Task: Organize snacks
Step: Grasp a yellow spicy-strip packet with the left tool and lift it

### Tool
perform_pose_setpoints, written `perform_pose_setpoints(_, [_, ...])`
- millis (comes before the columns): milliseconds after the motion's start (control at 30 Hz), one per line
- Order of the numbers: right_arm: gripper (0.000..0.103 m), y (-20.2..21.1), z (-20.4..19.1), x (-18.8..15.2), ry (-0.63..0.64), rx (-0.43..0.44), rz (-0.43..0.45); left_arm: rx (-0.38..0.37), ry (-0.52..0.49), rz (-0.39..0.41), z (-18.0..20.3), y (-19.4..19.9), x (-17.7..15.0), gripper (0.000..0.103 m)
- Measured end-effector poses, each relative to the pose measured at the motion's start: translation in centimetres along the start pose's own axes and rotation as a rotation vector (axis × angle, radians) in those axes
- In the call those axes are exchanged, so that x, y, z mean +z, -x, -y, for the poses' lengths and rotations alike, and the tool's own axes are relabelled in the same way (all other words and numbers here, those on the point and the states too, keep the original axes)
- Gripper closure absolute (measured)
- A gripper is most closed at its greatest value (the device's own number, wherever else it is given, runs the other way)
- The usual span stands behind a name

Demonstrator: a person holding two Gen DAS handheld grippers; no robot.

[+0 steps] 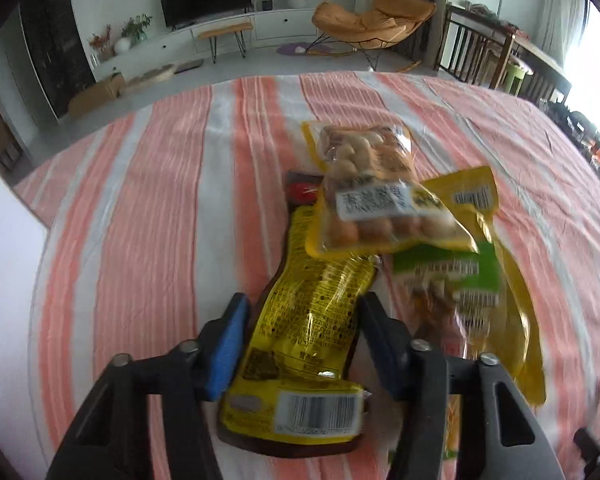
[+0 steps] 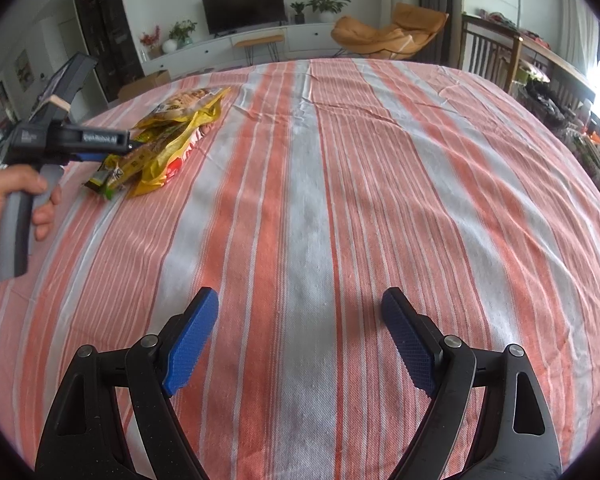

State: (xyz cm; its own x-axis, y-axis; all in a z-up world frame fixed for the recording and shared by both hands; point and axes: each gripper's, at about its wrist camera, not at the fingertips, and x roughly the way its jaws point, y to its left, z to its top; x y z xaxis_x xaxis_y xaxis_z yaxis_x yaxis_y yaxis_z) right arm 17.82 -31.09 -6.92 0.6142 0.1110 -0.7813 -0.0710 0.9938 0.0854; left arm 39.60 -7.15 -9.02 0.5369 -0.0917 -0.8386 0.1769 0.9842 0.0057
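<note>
The glossy yellow plastic snack packet with black print and a barcode label [image 1: 300,344] lies in the lower middle of the left wrist view, its long axis running from the bottom of the frame up toward the centre, in line with the left gripper [image 1: 300,344]. The blue pads stand on either side of its waist, and the foil looks pinched in there, so I judge the jaws closed on it, though blur leaves the contact uncertain. Its far end is tucked under a clear-fronted yellow pouch of pale round snacks [image 1: 374,196], which overlaps a green-and-yellow bag [image 1: 460,276] at right; a dark red wrapper [image 1: 304,190] peeks out behind. All rest on the orange-and-white striped cloth [image 1: 148,240].

In the right wrist view the pile [image 2: 168,140] sits upper left, with the left gripper at its near end. The right gripper [image 2: 300,336] hangs spread wide and empty over bare cloth, well apart. The left is clearly nearer; pulling along the packet's length may drag the pouch on top.
</note>
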Motion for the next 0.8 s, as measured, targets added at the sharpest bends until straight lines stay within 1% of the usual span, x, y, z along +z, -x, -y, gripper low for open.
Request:
perform_pose_setpoints(67, [0.016,0.0,-0.3,0.0,-0.001,0.001,0.001,-0.011,0.012,0.002,-0.3,1.3,-1.8,0.054])
perform_pose_setpoints(133, [0.016,0.0,-0.3,0.0,-0.002,0.0,0.001,-0.043,0.058,-0.001,-1.6,3.1,-5.0,0.054])
perform_pose_setpoints(167, [0.016,0.0,0.0,-0.1,-0.003,0.001,0.001,-0.047,0.072,0.005,-2.0,4.1,-6.6,0.054])
perform_pose_setpoints(200, [0.016,0.0,-0.1,-0.1,-0.003,0.001,0.001,-0.035,0.083,0.007,-2.6,5.5,-8.9,0.054])
perform_pose_setpoints(233, [0.016,0.0,0.0,-0.1,-0.003,0.0,0.001,-0.03,0.088,0.006,-3.0,6.4,-10.3,0.053])
perform_pose_setpoints(300, [0.016,0.1,0.0,-0.2,0.0,-0.003,0.0,-0.034,0.118,0.005,-4.2,8.8,-14.3,0.052])
perform_pose_setpoints(367, [0.016,0.1,-0.2,-0.2,0.005,-0.01,-0.002,-0.038,0.145,0.01,-5.3,10.7,-17.0,0.049])
perform_pose_setpoints(433, [0.016,-0.1,-0.5,-0.2,0.012,-0.021,-0.005,-0.023,0.169,0.022,-6.7,11.6,-18.9,0.04])
perform_pose_setpoints(467, [0.016,-0.1,-0.7,-0.2,0.016,-0.026,-0.007,-0.012,0.175,0.023,-7.0,11.7,-19.3,0.024])
perform_pose_setpoints(500, [0.016,-0.1,-0.7,-0.2,0.019,-0.031,-0.008,0.001,0.183,0.023,-7.3,11.6,-19.4,0.012])
perform_pose_setpoints(533, [0.016,-0.1,-0.7,-0.2,0.021,-0.036,-0.009,0.014,0.198,0.026,-7.8,11.5,-19.3,0.011])
perform_pose_setpoints(600, [0.017,-0.2,-0.8,-0.3,0.029,-0.05,-0.012,0.013,0.201,0.043,-8.4,11.0,-19.3,0.007])
perform_pose_setpoints(700, [0.017,-0.4,-0.9,-0.4,0.034,-0.07,-0.016,0.052,0.158,0.053,-8.0,10.4,-19.4,0.0])
perform_pose_setpoints(733, [0.017,-0.3,-0.9,-0.4,0.035,-0.072,-0.016,0.072,0.127,0.061,-7.5,10.2,-19.5,0.0])
perform_pose_setpoints(800, [0.017,-0.4,-0.9,-0.4,0.035,-0.072,-0.016,0.064,0.12,0.061,-7.4,10.2,-19.4,0.0])
